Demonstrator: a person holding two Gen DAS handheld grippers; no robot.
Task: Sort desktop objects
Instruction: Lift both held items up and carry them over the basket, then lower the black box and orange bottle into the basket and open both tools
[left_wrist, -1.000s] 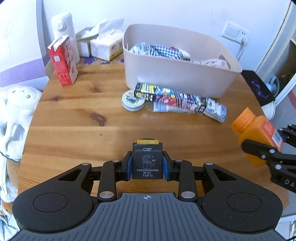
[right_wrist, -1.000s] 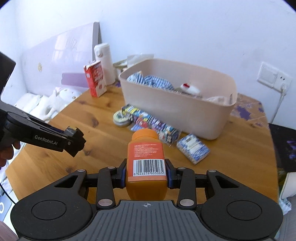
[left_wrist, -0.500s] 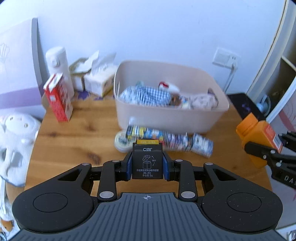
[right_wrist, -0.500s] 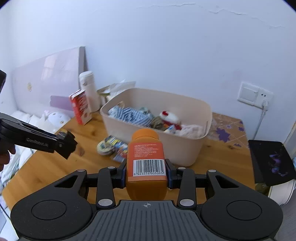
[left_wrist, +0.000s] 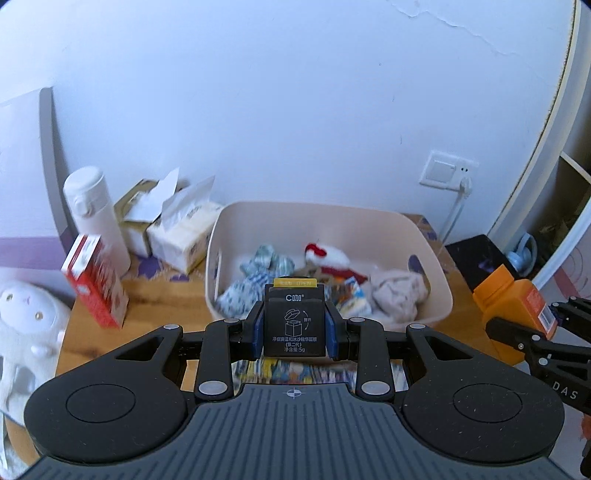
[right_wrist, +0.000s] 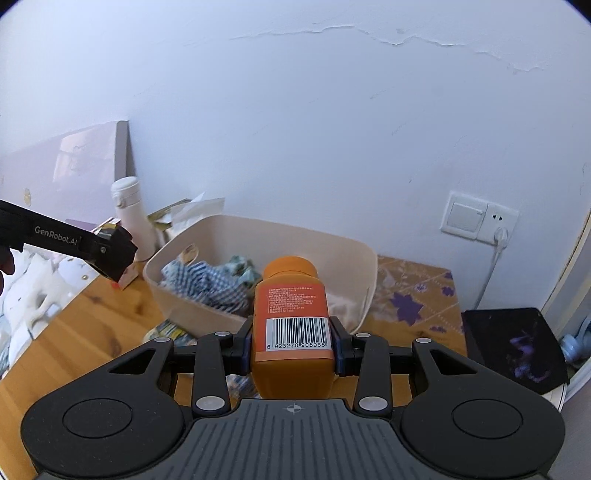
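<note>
Left gripper (left_wrist: 294, 326): fingers (left_wrist: 254, 334) closed on a small black box (left_wrist: 294, 321), pads against both its side faces; printed face toward the camera, yellow strip on top. Box is held above the worktop (left_wrist: 162, 299), just short of the near rim of the beige bin (left_wrist: 432, 254), which lies straight ahead of the fingers. A printed, colourful flat pack (left_wrist: 295, 371) lies on the worktop below the fingers, blurred.

Right gripper (right_wrist: 293, 341): fingers (right_wrist: 339, 350) closed on an orange bottle (right_wrist: 291, 314), gripped across the lower body at the barcode label; cap points away from the camera, toward the bin (right_wrist: 354, 251). Bottle is in the air in front of the bin's near wall.

In the bin, ahead of both pairs of fingers: blue checked cloth (right_wrist: 207, 280), a red-and-white soft toy (left_wrist: 328, 258), a pale crumpled cloth (left_wrist: 399, 291).

Left of the left fingers: red carton (left_wrist: 96, 282), standing, tilted. Beyond it, a white flask (left_wrist: 96, 218) and two tissue boxes (left_wrist: 177, 236) near the wall. A white plush toy (left_wrist: 27, 332) sits at the worktop's left edge.

Right of the right fingers: wall socket (right_wrist: 478, 218), dark pad (right_wrist: 517, 345).
</note>
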